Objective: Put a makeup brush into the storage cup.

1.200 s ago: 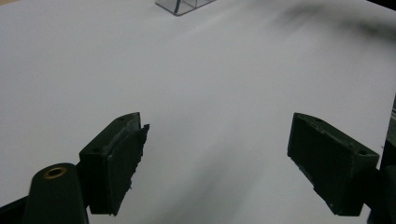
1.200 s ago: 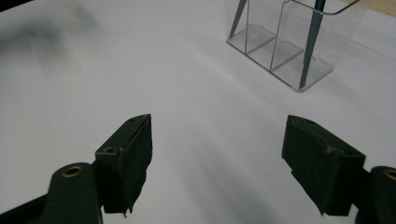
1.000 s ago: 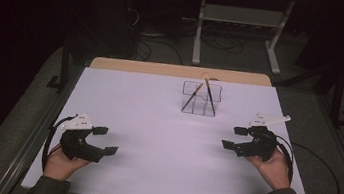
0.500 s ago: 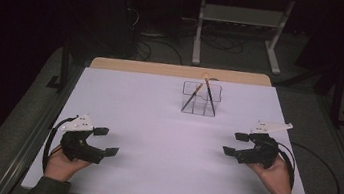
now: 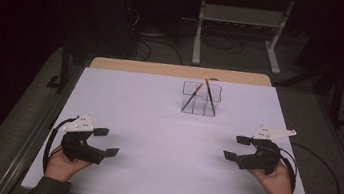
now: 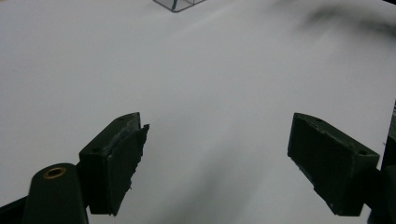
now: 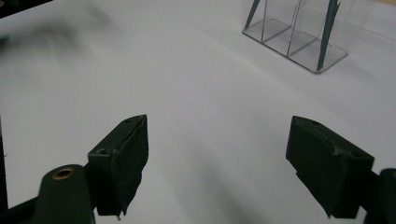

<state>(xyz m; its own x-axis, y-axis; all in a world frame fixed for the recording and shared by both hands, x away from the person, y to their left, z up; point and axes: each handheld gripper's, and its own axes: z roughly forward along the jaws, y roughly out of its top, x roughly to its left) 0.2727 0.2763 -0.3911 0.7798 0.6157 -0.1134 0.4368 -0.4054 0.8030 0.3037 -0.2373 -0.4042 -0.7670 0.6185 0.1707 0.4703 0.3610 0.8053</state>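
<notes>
A clear plastic holder (image 5: 201,99) with compartments stands at the middle back of the white table (image 5: 156,125); two dark pencils (image 5: 209,98) lean inside it. The right gripper view catches the holder (image 7: 299,37) at its upper right, and the left gripper view catches a corner of the holder (image 6: 180,4) at its top edge. My left gripper (image 5: 106,142) rests open near the front left, held by a hand. My right gripper (image 5: 236,148) sits open at the front right. Nothing lies between either pair of jaws.
The table's wooden back edge (image 5: 178,70) shows behind the white sheet. Beyond it stand a metal frame (image 5: 239,30) and loose cables (image 5: 151,49) on a dark floor. A black cable (image 5: 324,172) loops from the right gripper over the table's right side.
My right gripper has drawn back toward the front of the table by a little. The left gripper has stayed where it was.
</notes>
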